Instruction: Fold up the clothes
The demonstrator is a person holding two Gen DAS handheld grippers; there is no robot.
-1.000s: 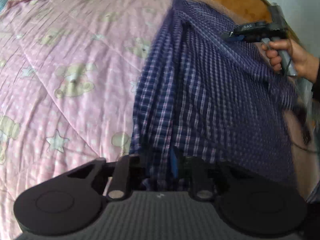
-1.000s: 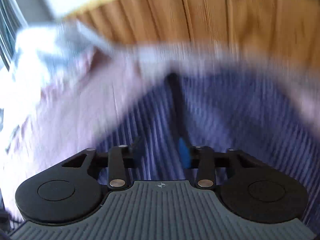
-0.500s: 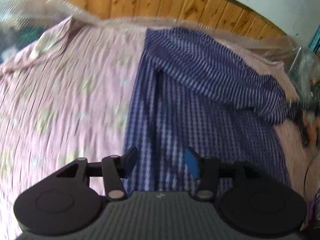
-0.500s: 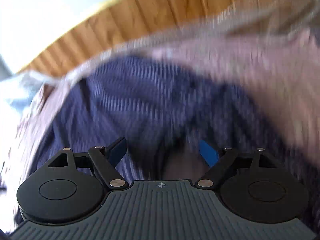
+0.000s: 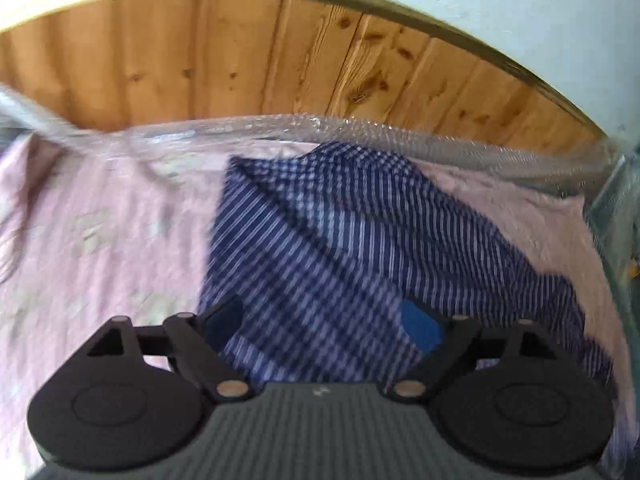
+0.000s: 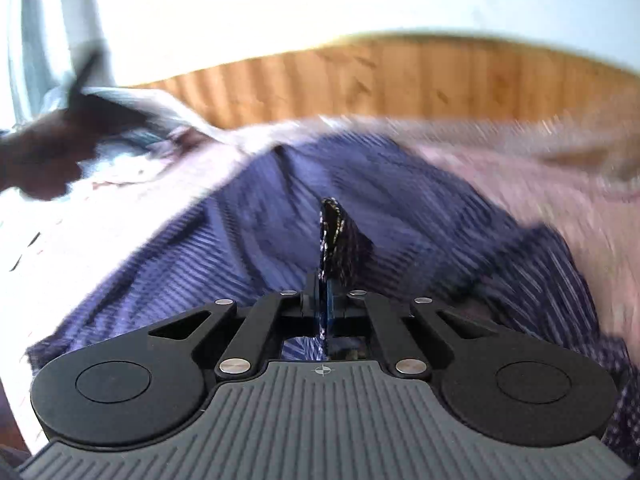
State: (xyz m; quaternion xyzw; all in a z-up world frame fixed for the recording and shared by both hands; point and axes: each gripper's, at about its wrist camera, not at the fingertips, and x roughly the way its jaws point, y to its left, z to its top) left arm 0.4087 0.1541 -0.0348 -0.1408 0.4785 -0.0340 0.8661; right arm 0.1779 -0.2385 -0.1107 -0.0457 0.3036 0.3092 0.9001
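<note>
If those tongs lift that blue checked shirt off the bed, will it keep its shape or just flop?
The blue checked shirt will probably flop: it already lies in soft folds on the pink quilt. It looks thin and light, since the right tongs hold a pinched fold that stands up. It seems unlikely to slip out of that pinch.

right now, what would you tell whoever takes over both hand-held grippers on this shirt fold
Left hand-held gripper: jaws opening wide, nothing between them, above the shirt.
Right hand-held gripper: shut on a pinch of the blue checked shirt.
Shirt lies rumpled on the pink blanket, near the wooden headboard, with one part lying slantwise over the body.
Done: at most a rough first fold.
Left: take a free edge with the left gripper, flatten, finish the folds.
</note>
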